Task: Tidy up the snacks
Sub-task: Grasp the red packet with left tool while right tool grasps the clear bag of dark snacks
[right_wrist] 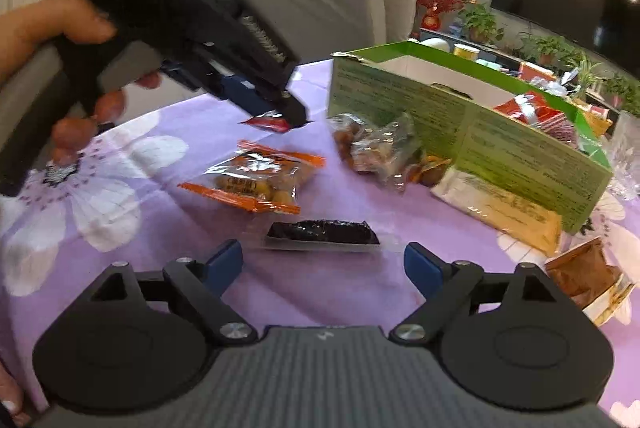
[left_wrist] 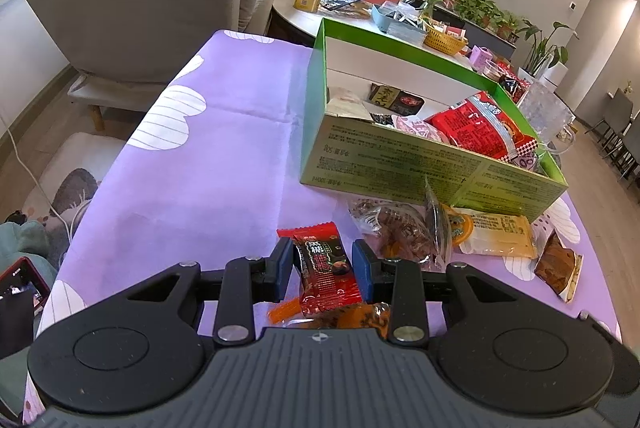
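The left gripper (left_wrist: 322, 264) has its blue pads set close on either side of a red snack packet (left_wrist: 326, 268); whether they are actually pressing it I cannot tell, though the side view shows the packet's red end poking out at the tip, low over the purple flowered table (left_wrist: 192, 163). An orange-wrapped snack (left_wrist: 360, 316) lies right under that gripper's body.

The right gripper (right_wrist: 323, 262) is spread wide and holds nothing. Just ahead of it, between the lines of its fingers, lies a dark bar in clear wrap (right_wrist: 322, 234), flat on the cloth.

Farther out sits the green box (left_wrist: 440, 155), open at the top, with several packets already inside, a big red bag (left_wrist: 476, 129) among them. So I would say the sorting is partly done. Still loose on the table are the dark bar, the orange-edged bag of nuts (right_wrist: 256, 181), a clear bag of brown pieces (left_wrist: 394, 228) and a yellow packet (left_wrist: 496, 234) lying against the box's near wall, and a brown wrapped square (left_wrist: 558, 266) off to the right.
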Available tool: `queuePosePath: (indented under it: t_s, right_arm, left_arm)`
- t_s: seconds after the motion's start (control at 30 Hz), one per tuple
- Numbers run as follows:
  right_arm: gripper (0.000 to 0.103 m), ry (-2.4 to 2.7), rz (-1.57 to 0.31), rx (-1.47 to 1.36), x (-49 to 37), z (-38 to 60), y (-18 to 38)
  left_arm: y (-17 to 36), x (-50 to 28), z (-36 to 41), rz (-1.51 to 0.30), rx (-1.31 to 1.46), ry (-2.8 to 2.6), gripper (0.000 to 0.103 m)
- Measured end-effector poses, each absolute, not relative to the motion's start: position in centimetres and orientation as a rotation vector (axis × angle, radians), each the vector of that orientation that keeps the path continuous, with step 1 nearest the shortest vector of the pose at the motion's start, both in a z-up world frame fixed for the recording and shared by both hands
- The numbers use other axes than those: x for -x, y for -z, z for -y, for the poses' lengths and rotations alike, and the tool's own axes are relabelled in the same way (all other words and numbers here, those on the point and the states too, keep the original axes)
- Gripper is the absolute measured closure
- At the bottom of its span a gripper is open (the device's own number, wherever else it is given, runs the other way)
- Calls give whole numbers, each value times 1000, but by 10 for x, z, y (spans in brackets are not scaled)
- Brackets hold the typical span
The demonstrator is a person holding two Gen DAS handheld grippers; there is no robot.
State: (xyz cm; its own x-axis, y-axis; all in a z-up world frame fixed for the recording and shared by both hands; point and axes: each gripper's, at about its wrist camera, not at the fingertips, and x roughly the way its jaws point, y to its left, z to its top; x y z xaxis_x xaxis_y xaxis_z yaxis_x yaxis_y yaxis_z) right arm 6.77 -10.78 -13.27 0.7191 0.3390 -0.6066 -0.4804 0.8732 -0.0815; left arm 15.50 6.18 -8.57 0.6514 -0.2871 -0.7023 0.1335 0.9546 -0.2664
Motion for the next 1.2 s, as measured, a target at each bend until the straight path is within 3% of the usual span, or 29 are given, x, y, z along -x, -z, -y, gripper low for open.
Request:
queuePosePath:
  t_s: [0.63,0.87,1.2]
  right_arm:
    - [59,-450,-629,212,-89,114,133]
    - [59,-607,-571,393,-101,125,132]
    - [59,-657,-669,211,-129,143,137]
  left_arm:
    - [87,-156,-64,-825,205,238,73]
    - [88,-156,-66,-823,212,232,73]
    - [86,-160,-64,-821,213,234,73]
